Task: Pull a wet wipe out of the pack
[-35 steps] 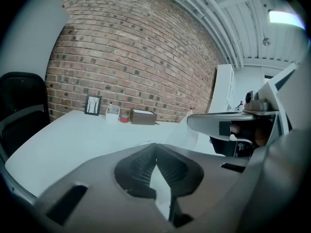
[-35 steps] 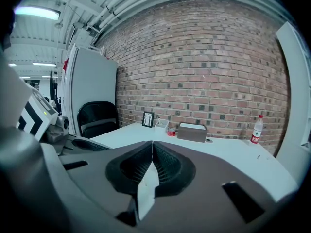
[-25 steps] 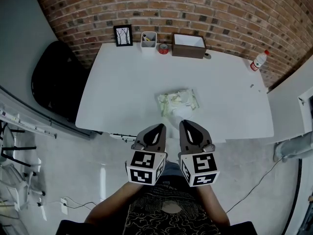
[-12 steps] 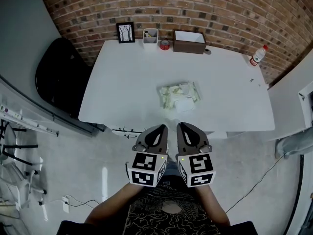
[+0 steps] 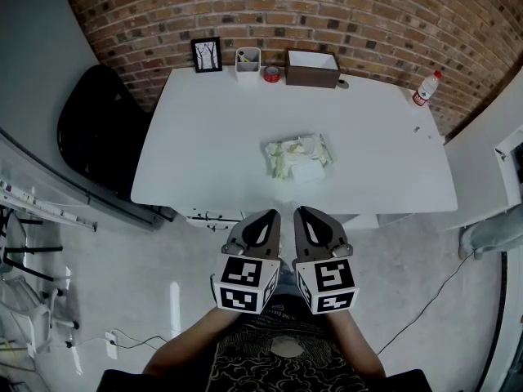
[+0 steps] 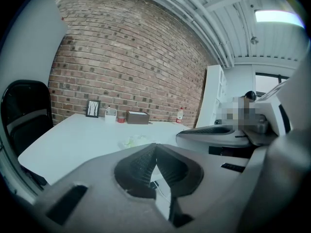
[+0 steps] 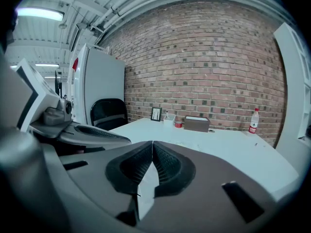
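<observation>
The wet wipe pack (image 5: 298, 157), pale green and white with a white flap at its near right, lies flat near the front middle of the white table (image 5: 204, 129). It shows small in the left gripper view as the wet wipe pack (image 6: 137, 141). My left gripper (image 5: 266, 216) and right gripper (image 5: 306, 215) hang side by side in front of the table's near edge, short of the pack, over the floor. Both have their jaws closed tip to tip with nothing between them.
At the table's far edge stand a framed picture (image 5: 206, 55), a white cup (image 5: 248, 62), a red tape roll (image 5: 271, 73) and a brown box (image 5: 312, 67). A water bottle (image 5: 422, 91) stands at the far right corner. A black chair (image 5: 94, 133) sits left of the table.
Both grippers have drawn back slightly from the table's near edge, staying shut. The view has shifted a little; the pack has not moved on the table.
</observation>
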Demonstrator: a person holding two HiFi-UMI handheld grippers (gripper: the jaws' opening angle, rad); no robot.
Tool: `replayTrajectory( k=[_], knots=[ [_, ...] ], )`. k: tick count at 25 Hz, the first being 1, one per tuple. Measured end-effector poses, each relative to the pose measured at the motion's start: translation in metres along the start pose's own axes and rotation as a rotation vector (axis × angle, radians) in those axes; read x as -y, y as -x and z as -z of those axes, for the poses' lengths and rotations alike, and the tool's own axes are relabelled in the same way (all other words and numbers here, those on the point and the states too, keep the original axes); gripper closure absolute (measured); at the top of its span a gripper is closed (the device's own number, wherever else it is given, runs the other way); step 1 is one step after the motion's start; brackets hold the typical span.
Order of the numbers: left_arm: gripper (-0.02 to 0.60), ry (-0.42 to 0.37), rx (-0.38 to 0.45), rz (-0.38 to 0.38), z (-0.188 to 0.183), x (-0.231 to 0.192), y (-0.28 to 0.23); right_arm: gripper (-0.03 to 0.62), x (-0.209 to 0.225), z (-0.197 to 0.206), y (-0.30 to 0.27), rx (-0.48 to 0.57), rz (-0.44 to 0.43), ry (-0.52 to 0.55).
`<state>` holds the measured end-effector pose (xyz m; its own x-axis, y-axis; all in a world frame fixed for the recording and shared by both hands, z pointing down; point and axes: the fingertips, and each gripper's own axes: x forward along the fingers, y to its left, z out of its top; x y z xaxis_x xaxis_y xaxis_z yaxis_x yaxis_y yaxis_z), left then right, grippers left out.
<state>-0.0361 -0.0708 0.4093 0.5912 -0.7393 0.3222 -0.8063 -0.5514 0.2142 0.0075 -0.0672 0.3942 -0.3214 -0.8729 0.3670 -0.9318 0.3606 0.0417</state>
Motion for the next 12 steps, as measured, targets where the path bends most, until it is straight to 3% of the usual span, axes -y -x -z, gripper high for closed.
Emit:
replayTrajectory(
  k=[12],
  knots=[
    [0.571, -0.008, -0.007, 0.016, 0.0049, 0.0052, 0.0049, 0.576, -0.0061, 0.0024, 0.0054, -0.003, 0.003, 0.013]
  ],
)
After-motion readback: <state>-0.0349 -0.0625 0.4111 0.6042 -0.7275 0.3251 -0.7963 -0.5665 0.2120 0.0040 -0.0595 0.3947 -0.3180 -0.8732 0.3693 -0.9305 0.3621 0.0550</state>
